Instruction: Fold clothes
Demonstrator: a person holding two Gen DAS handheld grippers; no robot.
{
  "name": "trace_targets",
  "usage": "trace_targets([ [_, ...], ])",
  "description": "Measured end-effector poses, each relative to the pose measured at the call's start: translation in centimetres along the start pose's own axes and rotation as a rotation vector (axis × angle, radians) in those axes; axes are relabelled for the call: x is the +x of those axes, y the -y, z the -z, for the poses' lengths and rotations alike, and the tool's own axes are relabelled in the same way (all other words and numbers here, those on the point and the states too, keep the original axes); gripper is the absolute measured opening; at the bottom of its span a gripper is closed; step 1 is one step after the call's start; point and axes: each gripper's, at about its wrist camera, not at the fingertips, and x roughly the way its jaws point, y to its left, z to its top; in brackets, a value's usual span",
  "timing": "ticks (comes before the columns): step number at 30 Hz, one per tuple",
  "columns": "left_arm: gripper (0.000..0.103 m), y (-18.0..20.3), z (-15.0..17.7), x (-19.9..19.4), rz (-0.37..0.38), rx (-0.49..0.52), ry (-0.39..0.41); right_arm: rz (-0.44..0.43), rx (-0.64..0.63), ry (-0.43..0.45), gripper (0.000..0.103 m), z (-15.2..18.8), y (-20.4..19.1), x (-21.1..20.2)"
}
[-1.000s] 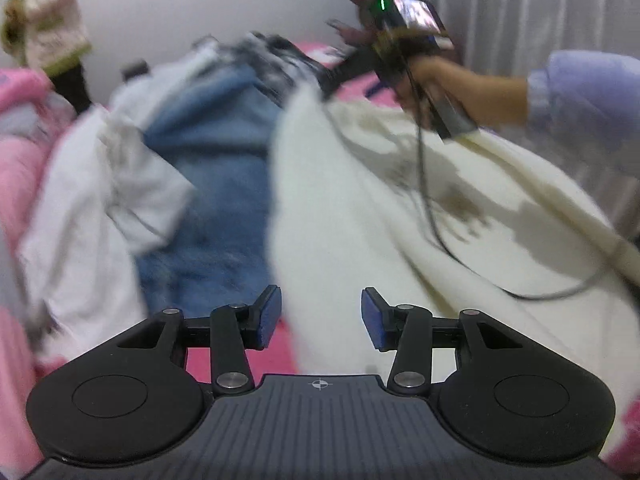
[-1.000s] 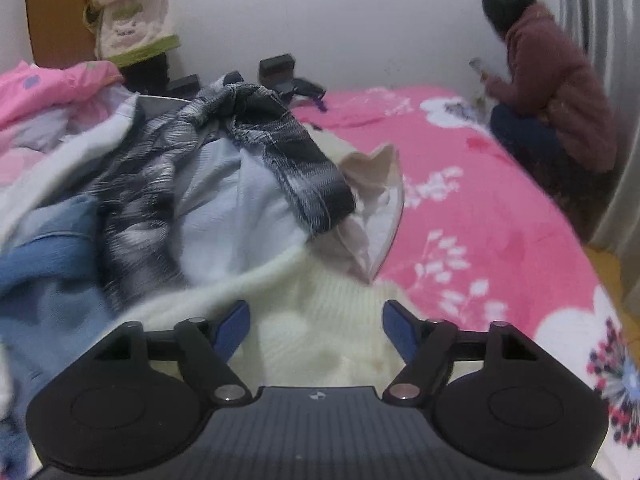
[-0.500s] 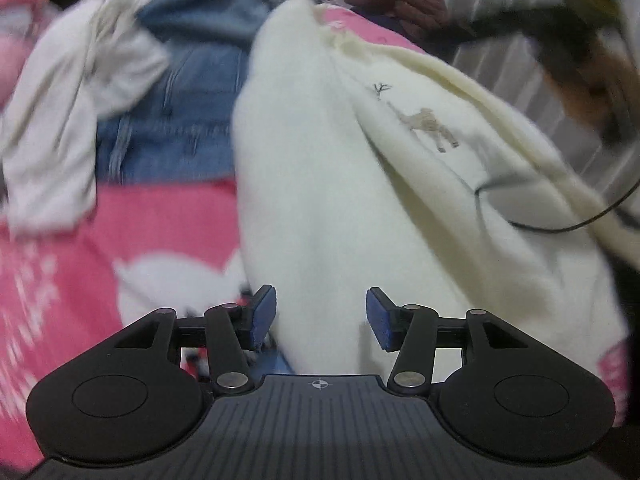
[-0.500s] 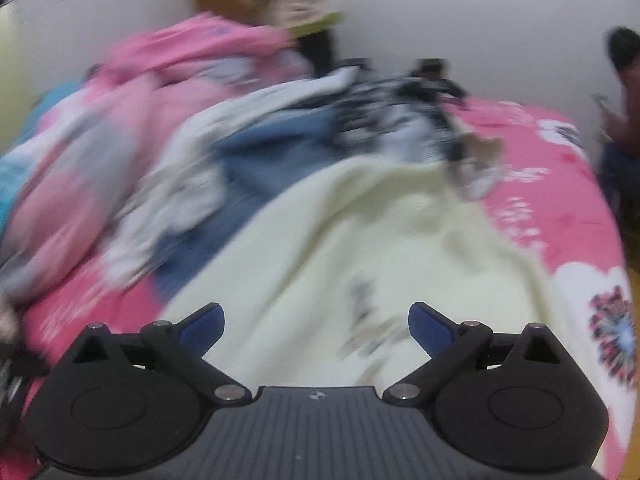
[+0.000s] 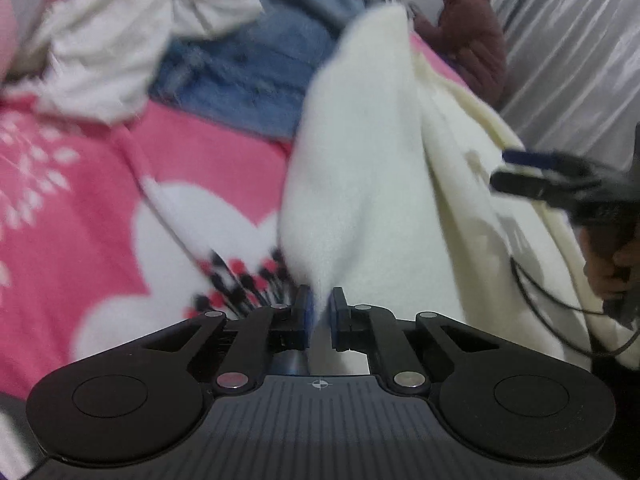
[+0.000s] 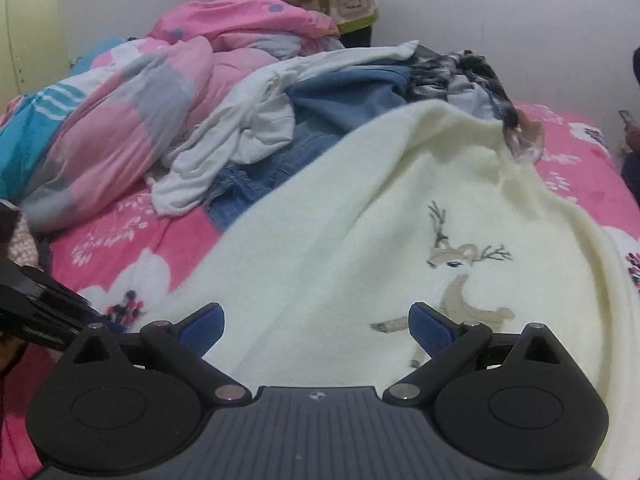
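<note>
Left gripper (image 5: 319,312), gaping a second ago, is now clenched on a pinch of the cream reindeer sweater (image 6: 360,240), its near edge caught between the blue pads; the sweater lies spread across the pink floral bedspread (image 5: 100,200), its far end draped against the heap of denim jeans (image 6: 340,100) and a white garment (image 6: 248,132). Right gripper (image 6: 316,326) has swung in over the sweater's front and hangs there with fingers spread wide, grasping nothing. With one edge secured, the task looks barely begun: the right side likely needs its own hold before the sweater can be pulled flat for a first fold.
</note>
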Motion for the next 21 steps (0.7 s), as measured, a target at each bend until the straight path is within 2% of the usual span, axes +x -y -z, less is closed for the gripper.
trace_targets([
  [3,0.007,-0.6,-1.5,-2.4,-0.019,-0.018,0.074,0.015,-0.010,-0.005,0.100,0.3,0.4,0.6],
  [5,0.007,-1.2,-2.6,-3.4,-0.070,-0.018,0.128,0.005,-0.008,-0.014,0.100,0.3,0.4,1.1],
  [9,0.007,-4.4,-5.7,-4.6,-0.190,-0.082,0.206,0.000,-0.041,-0.008,0.100,0.2,-0.3,2.1],
  [12,0.007,-6.8,-7.5,-3.9,-0.283,-0.120,0.232,0.039,-0.092,0.012,0.100,0.0,-0.8,2.9],
  [14,0.006,-9.0,-8.3,-2.6,-0.315,-0.196,0.214,0.064,-0.096,0.015,0.100,0.0,-0.5,3.6],
  [16,0.007,-10.0,-8.6,-1.0,-0.371,-0.193,0.199,0.085,-0.086,0.014,0.100,-0.1,-0.1,4.3],
  [19,0.019,-11.0,-8.6,1.5,-0.458,-0.159,0.168,0.094,-0.052,0.002,0.100,0.2,1.0,5.2],
  [21,0.033,-11.0,-8.3,0.9,-0.486,-0.170,0.192,0.094,-0.034,-0.007,0.101,0.4,1.5,5.7],
])
